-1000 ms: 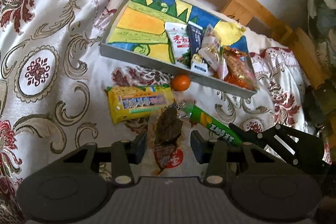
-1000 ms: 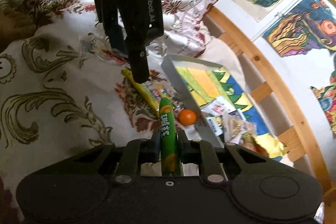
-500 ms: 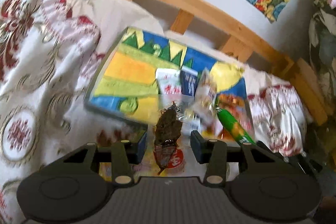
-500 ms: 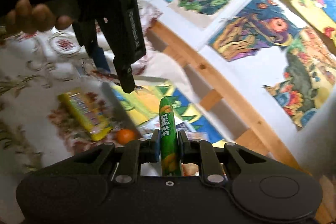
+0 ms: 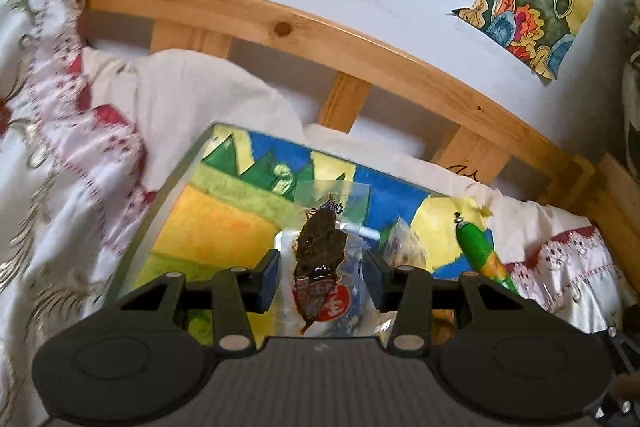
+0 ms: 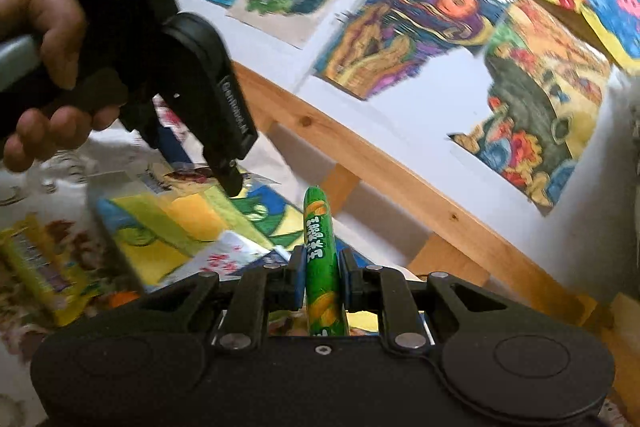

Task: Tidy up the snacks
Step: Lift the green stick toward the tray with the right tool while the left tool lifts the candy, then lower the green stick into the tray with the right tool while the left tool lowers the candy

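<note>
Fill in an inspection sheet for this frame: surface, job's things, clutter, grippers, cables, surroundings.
Surface: bed with floral bedspread.
Job's things: painted tray on the bed, packets already in it; clear packet of dark dried snack; green corn sausage stick; yellow biscuit pack and orange fruit lying outside the tray.
Clutter: nothing seen.
Grippers: left gripper closed on the clear packet above the tray; right gripper shut on the sausage stick.
Cables: nothing seen.
Surroundings: wooden bed rail, wall with colourful drawings; a hand holds the left gripper's handle.
</note>
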Demonstrator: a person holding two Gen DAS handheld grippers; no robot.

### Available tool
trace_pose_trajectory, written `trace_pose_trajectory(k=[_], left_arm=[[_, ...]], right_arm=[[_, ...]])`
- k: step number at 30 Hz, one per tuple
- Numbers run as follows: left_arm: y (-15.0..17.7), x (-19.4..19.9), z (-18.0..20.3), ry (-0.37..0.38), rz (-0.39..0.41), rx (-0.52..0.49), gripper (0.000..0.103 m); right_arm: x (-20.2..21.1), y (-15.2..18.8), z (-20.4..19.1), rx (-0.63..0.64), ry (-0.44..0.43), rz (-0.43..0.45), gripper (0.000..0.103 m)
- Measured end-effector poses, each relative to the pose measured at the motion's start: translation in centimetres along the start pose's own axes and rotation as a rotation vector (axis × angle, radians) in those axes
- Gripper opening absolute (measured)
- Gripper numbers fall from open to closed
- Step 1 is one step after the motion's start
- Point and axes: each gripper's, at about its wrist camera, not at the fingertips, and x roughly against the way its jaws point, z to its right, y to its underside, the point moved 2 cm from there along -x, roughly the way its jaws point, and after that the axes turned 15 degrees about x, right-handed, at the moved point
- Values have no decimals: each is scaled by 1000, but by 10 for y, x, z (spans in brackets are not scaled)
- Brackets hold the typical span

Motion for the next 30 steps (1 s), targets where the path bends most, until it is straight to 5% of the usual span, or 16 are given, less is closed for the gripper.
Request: trace_pose_trajectory(k=[15, 30], left_arm=[[18, -78, 46, -3, -51, -58, 49], [22, -92, 47, -5, -66, -60, 50]], right_arm=[[-53, 47, 43, -226, -6, -159, 18], [-69, 67, 46, -370, -62, -244, 19]])
